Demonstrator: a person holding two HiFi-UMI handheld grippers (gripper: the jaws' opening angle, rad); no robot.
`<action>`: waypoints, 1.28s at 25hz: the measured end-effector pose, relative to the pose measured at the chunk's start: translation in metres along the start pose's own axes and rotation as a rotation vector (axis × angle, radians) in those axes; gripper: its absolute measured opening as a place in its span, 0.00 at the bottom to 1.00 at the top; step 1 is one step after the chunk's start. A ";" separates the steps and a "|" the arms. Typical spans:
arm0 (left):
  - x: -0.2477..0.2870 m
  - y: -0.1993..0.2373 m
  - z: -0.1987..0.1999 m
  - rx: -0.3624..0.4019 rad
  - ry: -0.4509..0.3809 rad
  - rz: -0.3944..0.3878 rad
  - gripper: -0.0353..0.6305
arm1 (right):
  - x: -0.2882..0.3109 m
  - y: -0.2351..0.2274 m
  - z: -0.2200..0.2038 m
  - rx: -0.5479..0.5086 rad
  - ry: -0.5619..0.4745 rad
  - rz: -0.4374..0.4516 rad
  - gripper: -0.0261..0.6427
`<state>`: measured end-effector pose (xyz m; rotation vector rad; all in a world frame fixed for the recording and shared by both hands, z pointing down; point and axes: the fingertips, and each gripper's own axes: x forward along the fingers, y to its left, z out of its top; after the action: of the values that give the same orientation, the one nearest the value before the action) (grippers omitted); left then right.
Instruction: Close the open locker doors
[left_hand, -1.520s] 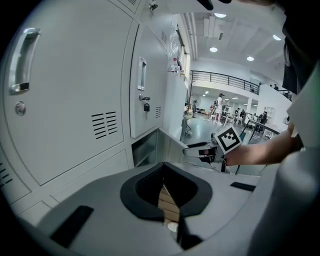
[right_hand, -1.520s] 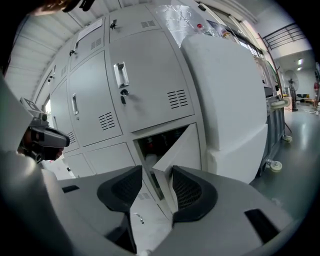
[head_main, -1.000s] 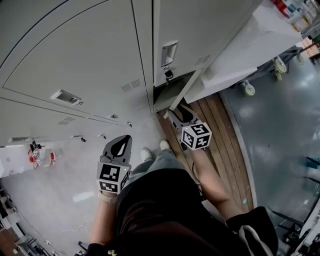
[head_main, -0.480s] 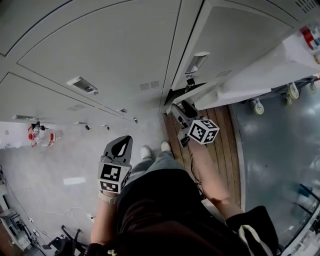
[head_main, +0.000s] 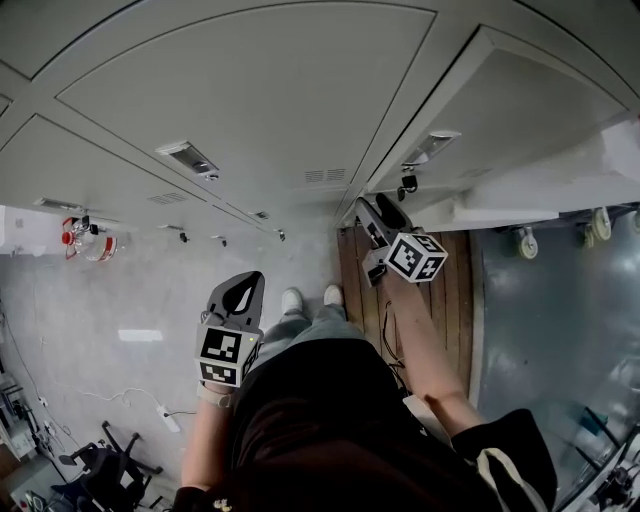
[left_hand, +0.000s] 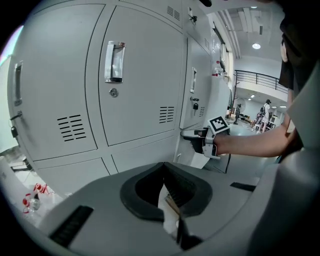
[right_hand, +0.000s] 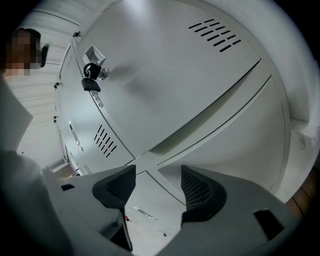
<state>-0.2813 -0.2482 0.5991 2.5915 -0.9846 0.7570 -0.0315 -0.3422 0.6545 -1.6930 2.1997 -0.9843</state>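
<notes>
Down at the right end of the locker bank, the locker door (head_main: 500, 110) sits all but flush with its frame. Latched or not, can't tell from up here. A key (head_main: 407, 184) dangles in the lock just under the handle (head_main: 432, 143). The right tool (head_main: 378, 212) is right by the door's lower corner, and contact is too close to call. Its jaws have just been opening and now stand wide, with nothing between them. The left tool (head_main: 247, 280) hangs low over the grey floor (head_main: 120, 300), well apart from the lockers, jaws pressed together on nothing. The neighbouring lockers (head_main: 250, 100) to the left are shut. Wooden boards (head_main: 455, 290) run below the door, with the person's shoes (head_main: 292, 300) just beside them.
</notes>
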 end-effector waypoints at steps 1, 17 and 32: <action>-0.001 0.001 0.000 -0.005 0.001 0.007 0.08 | 0.002 0.000 0.001 -0.004 0.001 0.002 0.47; 0.006 0.004 0.003 -0.033 -0.012 0.020 0.08 | 0.004 -0.002 -0.003 -0.053 0.040 -0.005 0.47; 0.048 -0.015 0.045 0.023 -0.080 -0.136 0.08 | -0.050 0.059 0.008 -0.269 0.055 0.009 0.22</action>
<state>-0.2241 -0.2816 0.5875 2.6948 -0.8148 0.6382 -0.0571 -0.2920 0.6007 -1.7812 2.4666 -0.7689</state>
